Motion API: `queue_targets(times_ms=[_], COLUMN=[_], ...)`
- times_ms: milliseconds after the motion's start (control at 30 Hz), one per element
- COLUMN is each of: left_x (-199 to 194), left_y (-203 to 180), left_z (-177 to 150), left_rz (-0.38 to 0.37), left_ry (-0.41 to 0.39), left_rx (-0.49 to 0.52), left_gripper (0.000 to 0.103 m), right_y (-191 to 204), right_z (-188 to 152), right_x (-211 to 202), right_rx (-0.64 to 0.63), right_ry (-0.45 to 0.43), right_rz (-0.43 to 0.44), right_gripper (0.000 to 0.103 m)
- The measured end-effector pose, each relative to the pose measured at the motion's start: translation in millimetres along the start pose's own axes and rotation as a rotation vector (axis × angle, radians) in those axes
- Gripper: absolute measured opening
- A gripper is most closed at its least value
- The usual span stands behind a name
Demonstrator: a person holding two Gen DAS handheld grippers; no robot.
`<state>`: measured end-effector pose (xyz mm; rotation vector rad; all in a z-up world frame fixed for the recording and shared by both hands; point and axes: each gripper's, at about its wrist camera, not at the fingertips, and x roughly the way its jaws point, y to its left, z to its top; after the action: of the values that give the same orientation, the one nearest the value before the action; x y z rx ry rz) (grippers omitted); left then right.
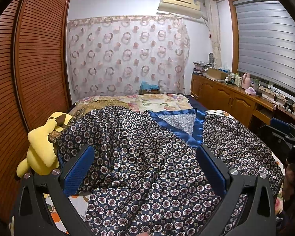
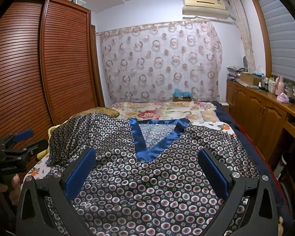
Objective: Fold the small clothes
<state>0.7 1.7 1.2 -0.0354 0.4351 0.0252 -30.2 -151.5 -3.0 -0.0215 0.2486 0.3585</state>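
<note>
Navy medallion-print top [image 2: 157, 186] with blue satin collar [image 2: 145, 149]; yellow plush toy [image 1: 42, 147].

Top [image 2: 147, 177] spread on bed [image 2: 167, 114]; plush toy [image 1: 41, 147] at its left, seemingly partly underneath; cabinets [image 2: 265, 110] right.

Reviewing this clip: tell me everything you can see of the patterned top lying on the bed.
The top is shiny, satin-looking navy fabric printed with small round medallions, with a plain blue V-neck band. It lies spread front-up on the floral bedspread, neckline pointing away, still unfolded and wrinkled. Its one side is humped up over a yellow plush toy. Both the left gripper and the right gripper hover open above it, gripping nothing.
</note>
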Motion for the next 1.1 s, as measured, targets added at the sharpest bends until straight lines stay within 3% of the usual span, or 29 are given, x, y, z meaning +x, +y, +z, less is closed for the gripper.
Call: queue_targets(times_ms=[333, 767, 1100], left_x=[23.1, 52.9, 56.1], left_y=[28.5, 82.8, 133.6], left_z=[-16.4, -40.0, -43.7], left_rz=[0.020, 0.035, 0.034], left_ry=[0.058, 0.186, 0.220], left_rx=[-0.043, -0.067, -0.114], left_gripper=[0.103, 0.103, 0.099], right_y=[13.0, 25.6, 39.0], right_z=[-11.9, -24.0, -33.8], right_x=[39.2, 111.5, 141.5], right_rx=[-0.071, -0.142, -0.208], right_ry=[0.125, 0.293, 0.385], right_rz=[0.075, 0.079, 0.087], right_gripper=[0.103, 0.103, 0.103])
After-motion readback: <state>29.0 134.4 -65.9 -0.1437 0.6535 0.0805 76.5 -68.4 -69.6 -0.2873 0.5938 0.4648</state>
